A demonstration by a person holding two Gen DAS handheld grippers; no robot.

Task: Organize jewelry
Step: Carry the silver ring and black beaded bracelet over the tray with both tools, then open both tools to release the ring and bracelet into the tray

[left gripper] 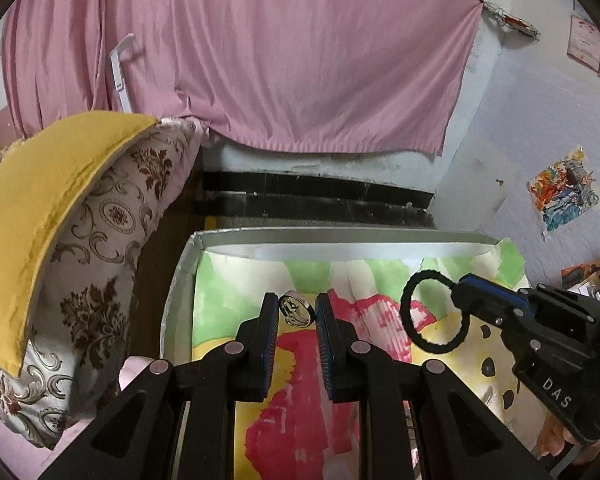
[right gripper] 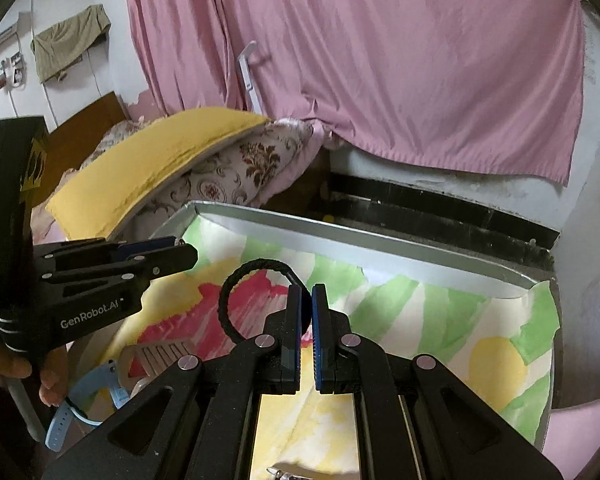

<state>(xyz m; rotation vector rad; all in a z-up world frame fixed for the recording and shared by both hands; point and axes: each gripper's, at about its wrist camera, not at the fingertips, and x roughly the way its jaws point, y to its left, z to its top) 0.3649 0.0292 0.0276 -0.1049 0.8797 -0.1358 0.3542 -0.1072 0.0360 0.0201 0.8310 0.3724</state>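
Observation:
My left gripper (left gripper: 296,312) is shut on a small round silver piece of jewelry (left gripper: 297,311), held between its fingertips above the painted sheet (left gripper: 300,400). My right gripper (right gripper: 306,304) is shut on a black braided ring-shaped bracelet (right gripper: 230,292), which loops out to the left of its fingers. In the left wrist view the right gripper (left gripper: 458,292) enters from the right with the black bracelet (left gripper: 410,308) hanging from its tips. In the right wrist view the left gripper (right gripper: 180,254) reaches in from the left.
The colourful sheet lies in a shallow silver tray (left gripper: 340,240). A yellow and patterned cushion (left gripper: 80,208) sits to the left. A pink curtain (left gripper: 260,60) hangs behind. A light blue watch strap (right gripper: 76,408) and a comb-like item (right gripper: 160,354) lie at the lower left.

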